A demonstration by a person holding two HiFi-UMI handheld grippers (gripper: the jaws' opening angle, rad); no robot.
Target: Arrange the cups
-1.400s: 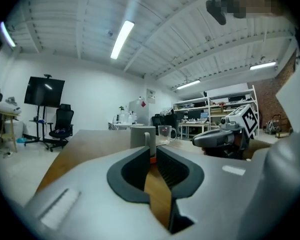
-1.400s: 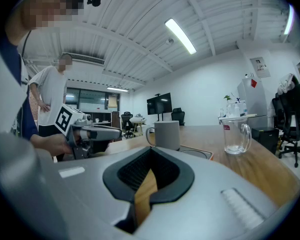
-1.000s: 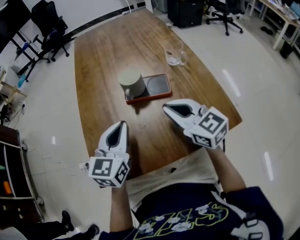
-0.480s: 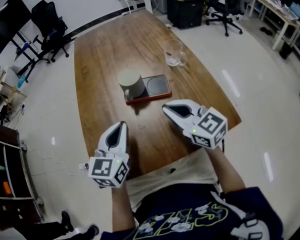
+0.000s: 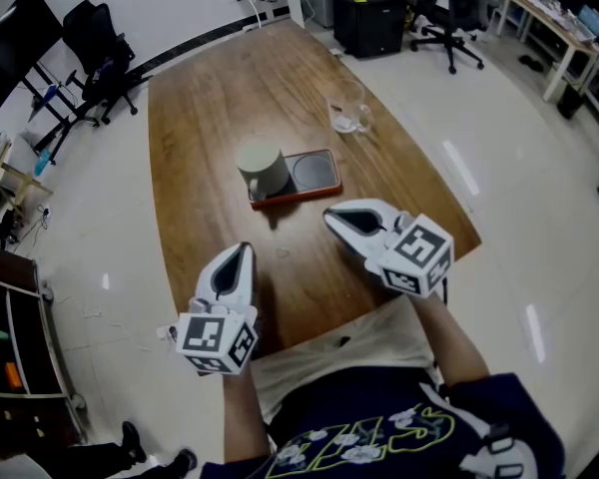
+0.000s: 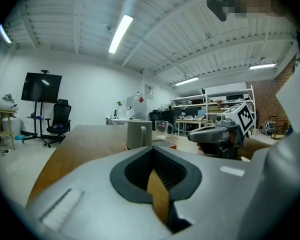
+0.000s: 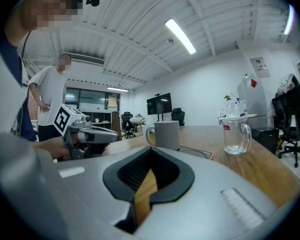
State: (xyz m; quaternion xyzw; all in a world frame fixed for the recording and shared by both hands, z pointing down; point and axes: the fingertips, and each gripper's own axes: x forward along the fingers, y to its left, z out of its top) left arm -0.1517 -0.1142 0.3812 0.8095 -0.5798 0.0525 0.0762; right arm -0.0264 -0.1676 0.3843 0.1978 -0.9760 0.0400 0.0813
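A grey mug (image 5: 263, 168) stands on the left half of a red tray (image 5: 301, 196), whose dark right half is bare. Further back, near the table's right edge, stands a clear glass mug (image 5: 349, 109). My left gripper (image 5: 243, 251) hovers over the near table edge, shut and empty, well short of the tray. My right gripper (image 5: 331, 218) is just in front of the tray's near right corner, also shut and empty. The left gripper view shows the grey mug (image 6: 139, 134), the glass mug (image 6: 162, 129) and the right gripper (image 6: 217, 134). The right gripper view shows both mugs (image 7: 166, 134) (image 7: 235, 134).
The wooden table (image 5: 220, 98) is long and narrow, with floor on both sides. A black cabinet (image 5: 371, 18) and office chairs (image 5: 454, 13) stand beyond its far end. A person in a white shirt (image 7: 47, 99) stands far back in the right gripper view.
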